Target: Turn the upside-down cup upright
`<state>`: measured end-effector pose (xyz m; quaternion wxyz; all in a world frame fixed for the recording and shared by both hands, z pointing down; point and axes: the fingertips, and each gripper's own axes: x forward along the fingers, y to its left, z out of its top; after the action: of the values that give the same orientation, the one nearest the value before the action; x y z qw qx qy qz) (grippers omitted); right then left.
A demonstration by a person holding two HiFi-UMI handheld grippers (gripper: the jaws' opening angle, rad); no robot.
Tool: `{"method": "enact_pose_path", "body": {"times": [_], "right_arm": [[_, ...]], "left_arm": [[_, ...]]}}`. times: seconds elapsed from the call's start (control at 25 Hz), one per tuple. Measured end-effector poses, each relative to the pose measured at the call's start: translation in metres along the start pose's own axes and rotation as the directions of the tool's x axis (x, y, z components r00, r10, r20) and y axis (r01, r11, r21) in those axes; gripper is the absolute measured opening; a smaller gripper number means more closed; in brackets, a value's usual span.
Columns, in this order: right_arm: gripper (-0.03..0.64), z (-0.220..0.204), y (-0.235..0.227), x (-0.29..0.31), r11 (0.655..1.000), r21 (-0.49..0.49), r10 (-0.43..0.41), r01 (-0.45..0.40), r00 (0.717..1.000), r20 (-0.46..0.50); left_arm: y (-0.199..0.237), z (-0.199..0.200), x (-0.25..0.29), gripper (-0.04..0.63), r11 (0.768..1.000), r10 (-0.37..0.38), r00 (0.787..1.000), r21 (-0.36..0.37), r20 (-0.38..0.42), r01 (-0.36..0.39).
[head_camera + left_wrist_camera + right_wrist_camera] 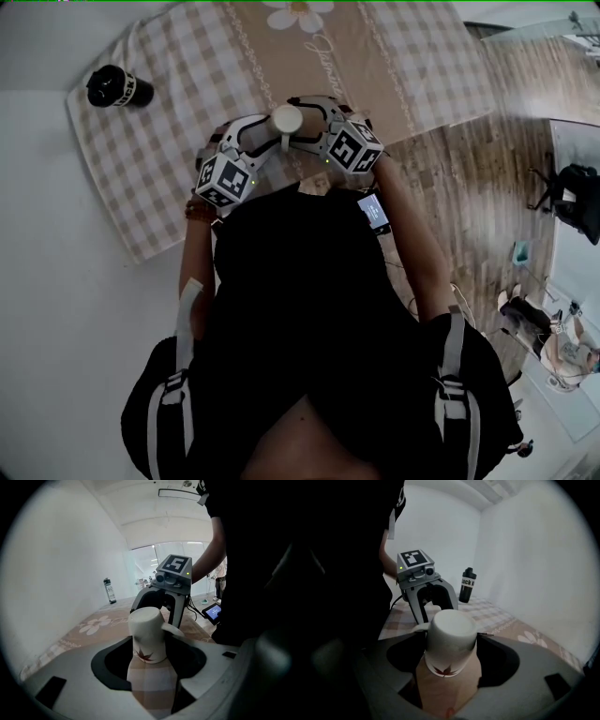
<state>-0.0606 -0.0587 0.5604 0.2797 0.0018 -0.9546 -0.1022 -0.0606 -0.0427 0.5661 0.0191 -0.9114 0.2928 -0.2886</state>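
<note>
A white cup (287, 119) with a red maple leaf stands bottom-up and slightly tilted over the checked cloth (178, 112). My left gripper (272, 133) comes at it from the left and my right gripper (306, 122) from the right. In the left gripper view the cup (147, 634) sits between the jaws of the left gripper (151, 644), its handle against the right-hand jaw. In the right gripper view the jaws of the right gripper (452, 641) press both sides of the cup (451, 641). Each gripper faces the other just past the cup.
A black bottle (117, 87) stands at the cloth's far left corner, also in the gripper views (109, 591) (467, 585). A lit tablet (373, 211) lies on the wooden floor to the right. A black chair (572, 199) stands at the far right.
</note>
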Motion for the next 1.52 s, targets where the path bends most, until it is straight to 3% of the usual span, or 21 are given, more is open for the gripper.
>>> {"method": "enact_pose_path", "body": {"times": [0.24, 0.36, 0.56, 0.68, 0.76, 0.88, 1.04, 1.16, 1.24, 1.52], "right_arm": [[0.354, -0.003, -0.002, -0.009, 0.996, 0.093, -0.007, 0.003, 0.999, 0.040], [0.354, -0.004, -0.006, -0.018, 0.994, 0.109, -0.023, 0.017, 0.998, 0.052], [0.354, 0.006, -0.018, -0.040, 0.980, 0.191, -0.078, 0.055, 0.990, 0.117], [0.354, 0.018, -0.031, -0.053, 0.964, 0.249, -0.143, 0.096, 0.973, 0.180], [0.303, 0.026, -0.045, -0.063, 0.948, 0.277, -0.219, 0.156, 0.952, 0.215], [0.290, 0.037, -0.063, -0.074, 0.925, 0.297, -0.314, 0.239, 0.919, 0.239], [0.290, 0.055, -0.071, -0.080, 0.925, 0.241, -0.352, 0.293, 0.899, 0.261], [0.276, 0.070, -0.077, -0.086, 0.916, 0.225, -0.389, 0.333, 0.873, 0.294], [0.221, 0.077, -0.082, -0.091, 0.900, 0.229, -0.428, 0.370, 0.849, 0.310], [0.221, 0.087, -0.098, -0.105, 0.860, 0.281, -0.504, 0.426, 0.794, 0.339]], "left_arm": [[0.013, 0.013, -0.014, 0.235, 0.993, 0.021, 0.995, -0.115, 0.096, -0.010], [0.022, 0.023, -0.025, 0.235, 0.982, 0.044, 0.983, -0.189, 0.179, -0.010], [0.047, 0.049, -0.047, 0.235, 0.929, 0.150, 0.925, -0.369, 0.348, -0.011], [0.063, 0.065, -0.054, 0.214, 0.904, 0.222, 0.891, -0.426, 0.396, -0.036], [0.075, 0.079, -0.056, 0.198, 0.887, 0.267, 0.859, -0.459, 0.436, -0.043], [0.088, 0.099, -0.056, 0.198, 0.878, 0.320, 0.823, -0.473, 0.469, -0.072], [0.102, 0.135, -0.058, 0.172, 0.877, 0.365, 0.779, -0.468, 0.509, -0.105], [0.102, 0.161, -0.058, 0.172, 0.903, 0.357, 0.770, -0.405, 0.529, -0.140], [0.102, 0.172, -0.059, 0.149, 0.913, 0.357, 0.764, -0.374, 0.537, -0.164], [0.112, 0.181, -0.060, 0.141, 0.889, 0.440, 0.737, -0.367, 0.513, -0.274]]}}
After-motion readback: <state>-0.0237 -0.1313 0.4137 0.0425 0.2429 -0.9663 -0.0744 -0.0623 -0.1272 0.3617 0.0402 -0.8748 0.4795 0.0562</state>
